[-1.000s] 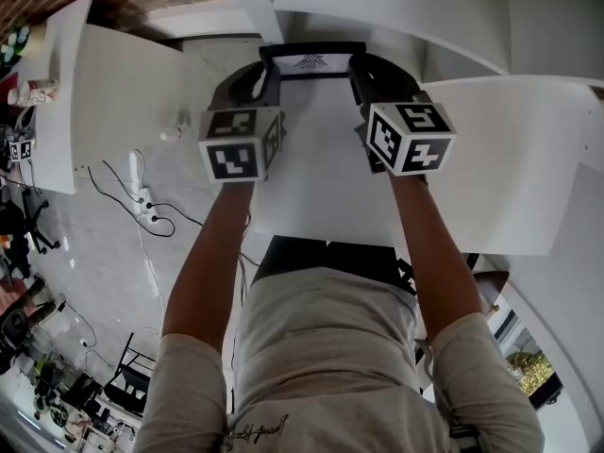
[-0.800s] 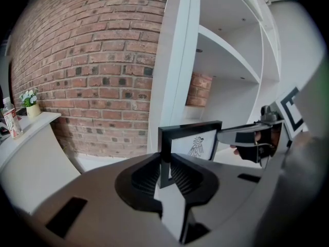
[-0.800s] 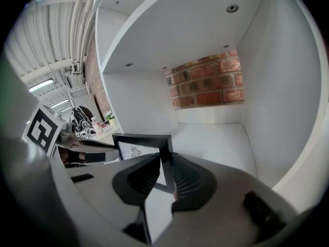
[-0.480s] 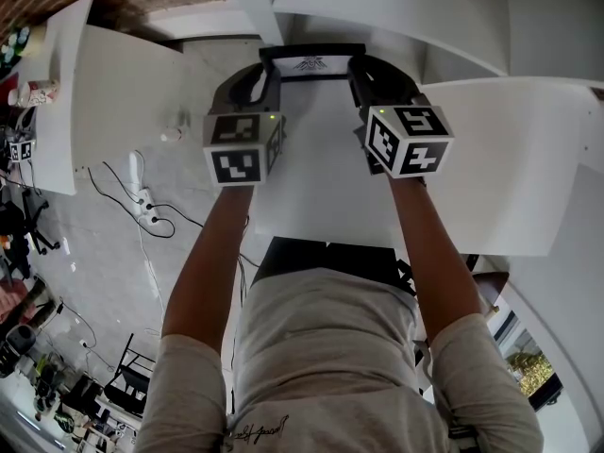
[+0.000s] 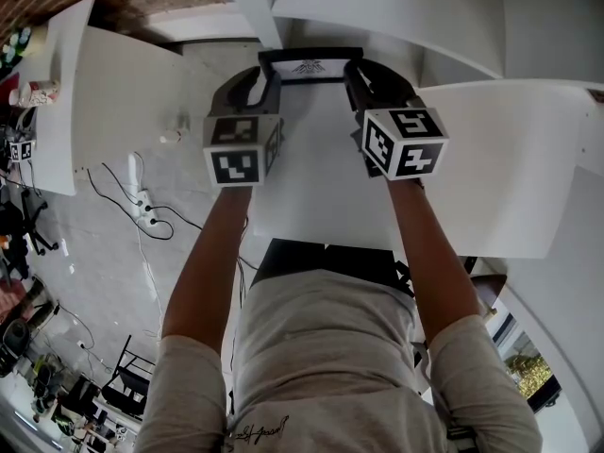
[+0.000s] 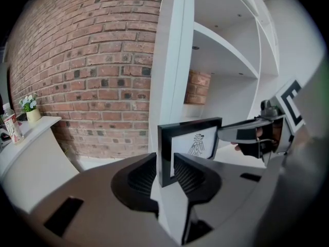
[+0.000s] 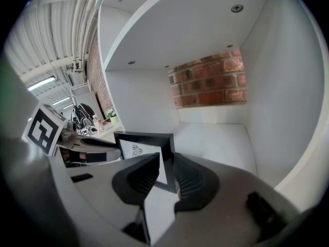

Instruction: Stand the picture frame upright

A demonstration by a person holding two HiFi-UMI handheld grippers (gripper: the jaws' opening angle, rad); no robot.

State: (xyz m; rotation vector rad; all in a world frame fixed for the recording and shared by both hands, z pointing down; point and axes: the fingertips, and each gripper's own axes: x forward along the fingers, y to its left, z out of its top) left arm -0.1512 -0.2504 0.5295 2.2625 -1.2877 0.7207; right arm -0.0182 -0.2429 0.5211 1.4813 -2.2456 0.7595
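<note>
Since a second ago the left gripper [image 6: 164, 162] has eased off its hold and both grippers have shifted slightly in the head view. Its jaws are opening, with the left border of the picture frame [image 6: 191, 140] between them and a gap showing beside the left pad. The right gripper [image 7: 167, 164] has its jaws clamped on the frame's right border. The black frame, with a small drawing on white, stands upright on the white shelf [image 7: 216, 138], between the two grippers.
</note>
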